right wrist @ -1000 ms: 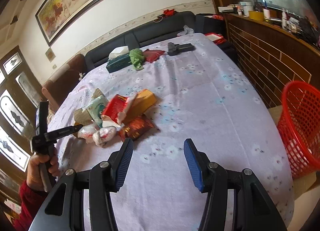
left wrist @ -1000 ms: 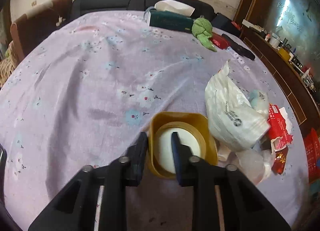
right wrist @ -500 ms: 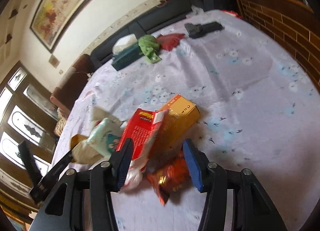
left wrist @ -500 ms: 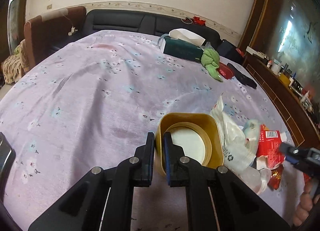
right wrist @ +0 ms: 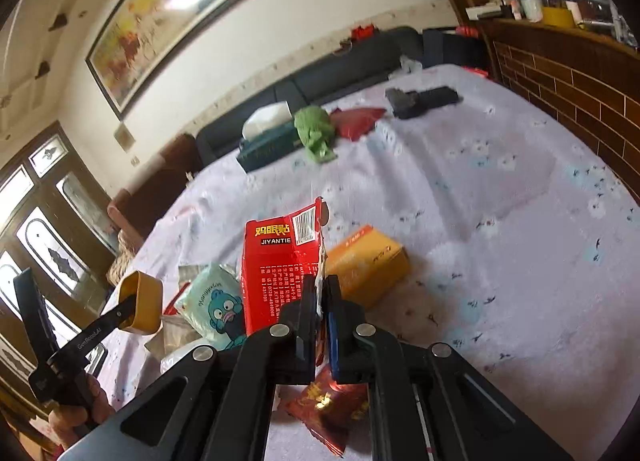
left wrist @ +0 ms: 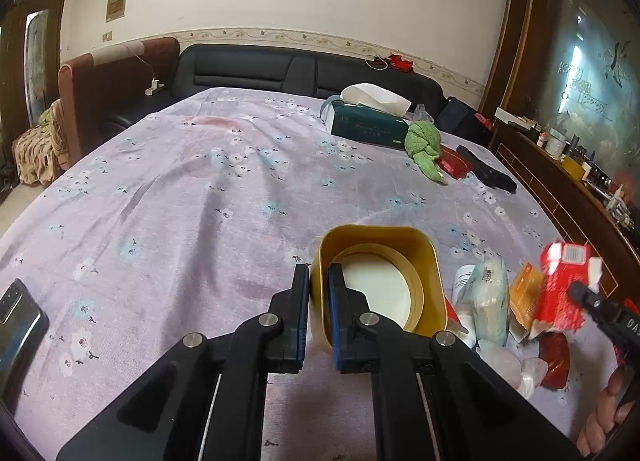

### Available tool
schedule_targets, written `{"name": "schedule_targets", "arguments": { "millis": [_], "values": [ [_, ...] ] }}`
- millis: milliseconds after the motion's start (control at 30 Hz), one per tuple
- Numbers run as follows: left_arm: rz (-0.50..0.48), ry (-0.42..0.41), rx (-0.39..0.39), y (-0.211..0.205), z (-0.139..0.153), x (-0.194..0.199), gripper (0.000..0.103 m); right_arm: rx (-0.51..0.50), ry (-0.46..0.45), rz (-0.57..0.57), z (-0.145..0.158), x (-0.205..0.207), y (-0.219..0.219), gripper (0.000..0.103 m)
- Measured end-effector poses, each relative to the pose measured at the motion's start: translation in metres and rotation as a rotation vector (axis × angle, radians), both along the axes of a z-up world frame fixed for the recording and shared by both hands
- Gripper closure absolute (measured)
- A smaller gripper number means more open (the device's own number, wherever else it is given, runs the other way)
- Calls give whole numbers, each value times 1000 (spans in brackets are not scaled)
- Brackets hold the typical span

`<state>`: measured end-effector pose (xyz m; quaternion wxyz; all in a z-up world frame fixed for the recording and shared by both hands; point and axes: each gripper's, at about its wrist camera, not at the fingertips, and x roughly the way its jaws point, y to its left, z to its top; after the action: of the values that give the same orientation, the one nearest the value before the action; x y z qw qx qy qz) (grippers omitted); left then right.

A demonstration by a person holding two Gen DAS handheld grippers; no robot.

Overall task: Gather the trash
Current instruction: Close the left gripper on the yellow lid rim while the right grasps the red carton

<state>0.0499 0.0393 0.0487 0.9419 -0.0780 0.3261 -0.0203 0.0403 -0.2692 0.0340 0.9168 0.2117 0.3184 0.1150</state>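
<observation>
1. Already both claws have a piece of rubbish: the left claw (left wrist: 318,309) is clamped shut on the near wall of the yellow tub (left wrist: 380,281), one finger outside and one inside, and the tub hangs clear of the cloth in the right wrist view.
2. The right claw (right wrist: 318,303) is pinched shut on the torn edge of the red packet (right wrist: 276,273), which stands upright between its fingers above the rest of the pile.
3. Left on the desk (left wrist: 180,201), covered with a lilac flowered cloth, are the orange box (right wrist: 366,267) just beside the red packet, the pale blue tissue pack (right wrist: 212,309) with a cartoon face, a shiny dark red wrapper (right wrist: 332,409) under the right claw, and some clear plastic scraps near the tub.
4. No bin shows in either view, so nothing can be counted as collected; by my reckoning the task is early, with two items lifted and several to go.
5. Farther off lie a green tissue box (left wrist: 366,129), a green cloth (left wrist: 424,149), a red pouch (right wrist: 356,121) and a black object (right wrist: 420,99); whether any of these is trash I cannot tell from here.
6. A phone (left wrist: 18,321) lies at the desk's near left edge, probably not rubbish.
</observation>
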Motion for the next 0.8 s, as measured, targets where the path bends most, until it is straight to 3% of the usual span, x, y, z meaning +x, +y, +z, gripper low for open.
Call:
{"name": "schedule_targets", "arguments": {
  "millis": [100, 433, 800],
  "values": [
    [1, -17, 20, -3, 2, -2, 94, -20, -58, -14, 8, -8, -3, 99],
    [24, -91, 70, -7, 11, -11, 94, -49, -127, 15, 17, -17, 4, 98],
    [28, -95, 124, -13, 9, -10, 94, -69, -132, 14, 17, -14, 6, 98]
  ]
}}
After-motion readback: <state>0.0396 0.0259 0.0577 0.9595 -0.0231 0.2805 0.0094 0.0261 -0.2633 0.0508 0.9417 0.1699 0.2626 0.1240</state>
